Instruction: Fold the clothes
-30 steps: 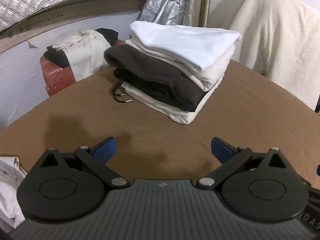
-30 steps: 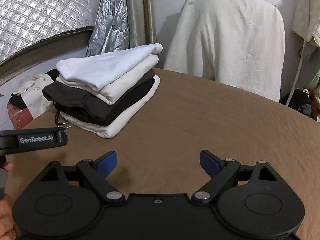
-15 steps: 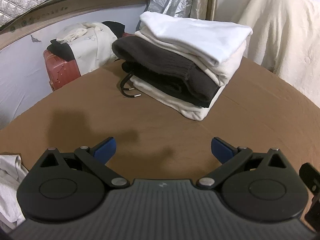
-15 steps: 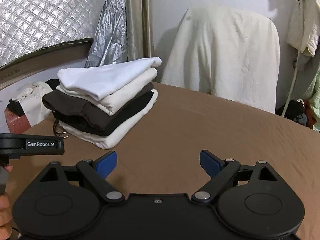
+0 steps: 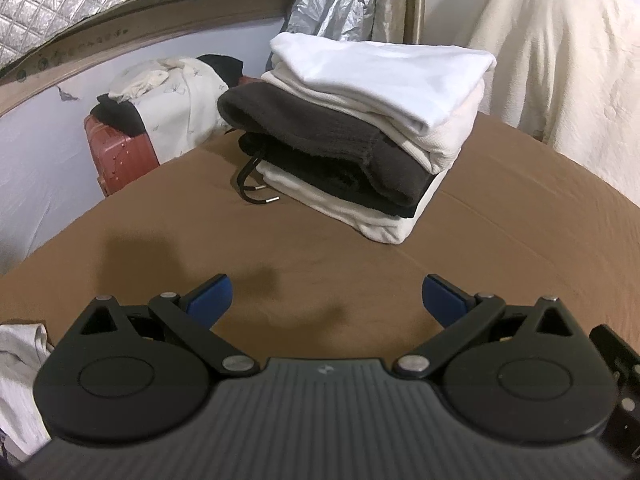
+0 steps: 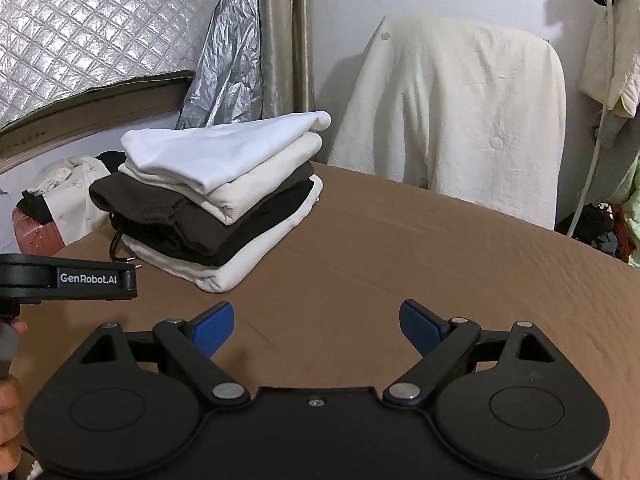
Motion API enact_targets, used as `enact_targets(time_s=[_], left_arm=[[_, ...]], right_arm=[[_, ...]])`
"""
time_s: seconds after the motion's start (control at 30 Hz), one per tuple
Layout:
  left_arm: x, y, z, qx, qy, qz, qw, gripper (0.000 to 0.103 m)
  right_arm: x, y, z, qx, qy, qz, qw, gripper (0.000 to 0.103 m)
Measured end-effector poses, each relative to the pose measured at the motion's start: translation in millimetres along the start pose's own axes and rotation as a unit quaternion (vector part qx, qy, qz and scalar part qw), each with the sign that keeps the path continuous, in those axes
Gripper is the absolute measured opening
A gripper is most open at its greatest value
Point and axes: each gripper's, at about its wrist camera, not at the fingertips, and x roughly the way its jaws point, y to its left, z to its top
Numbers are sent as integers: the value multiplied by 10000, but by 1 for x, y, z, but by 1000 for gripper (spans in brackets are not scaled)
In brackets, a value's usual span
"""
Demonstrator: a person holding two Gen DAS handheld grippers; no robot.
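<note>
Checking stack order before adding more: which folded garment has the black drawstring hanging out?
The black folded garment, second from the bottom, between the dark brown knit and the cream bottom piece; its metal-tipped black drawstring hangs onto the table.

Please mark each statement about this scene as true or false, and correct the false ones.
1. The left gripper is open and holds nothing. True.
2. The right gripper is shut on a white shirt. False: its jaws stand apart and nothing is between them.
3. The top garment of the folded stack is white. True.
4. The stack lies on a bare wooden floor. False: it rests on the table with a brown cloth.
5. A black drawstring hangs out of the stack onto the cloth. True.
6. The chair behind the table is uncovered. False: a cream cover is draped over it.
</note>
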Motion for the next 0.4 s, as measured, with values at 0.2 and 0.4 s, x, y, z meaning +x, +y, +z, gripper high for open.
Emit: enact_targets(time_s=[0.2,0.4], left_arm=[[-2,-4,0,105,-38,4,9999,103],[-4,-5,0,142,-46,-5,9999,103]], right_arm=[[1,-3,-1,39,20,-6,10000,93],[0,-4,-2,34,33,1,10000,93]])
